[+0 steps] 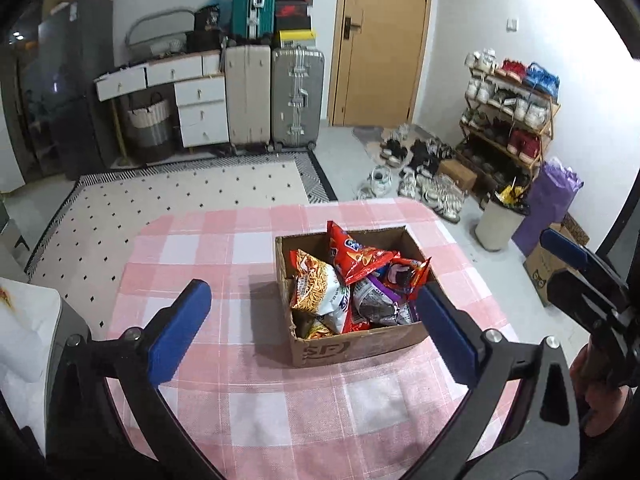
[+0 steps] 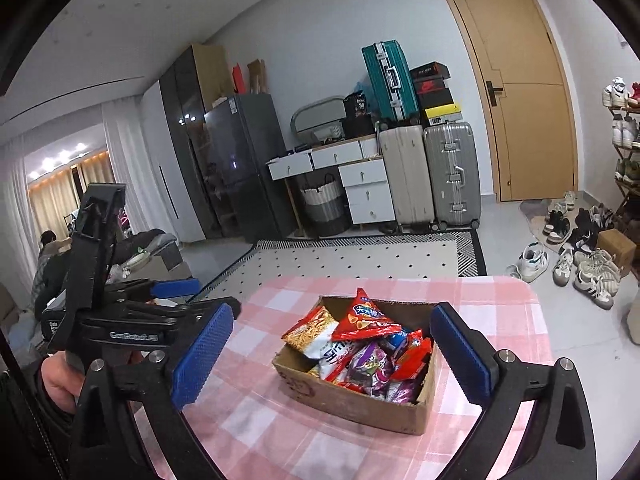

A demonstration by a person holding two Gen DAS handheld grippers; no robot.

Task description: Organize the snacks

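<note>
Both grippers (jaws wide) face the snack-filled box.

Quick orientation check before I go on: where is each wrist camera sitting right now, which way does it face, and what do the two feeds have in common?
Left wrist: behind the open left gripper, looking down over the checked table at the cardboard box of snack bags; the right gripper and a hand show at the right edge.
Right wrist: behind the open right gripper, aimed flatter at the same box; the left gripper and hand show on the left.
Shared: box, table, suitcases, door.
</note>
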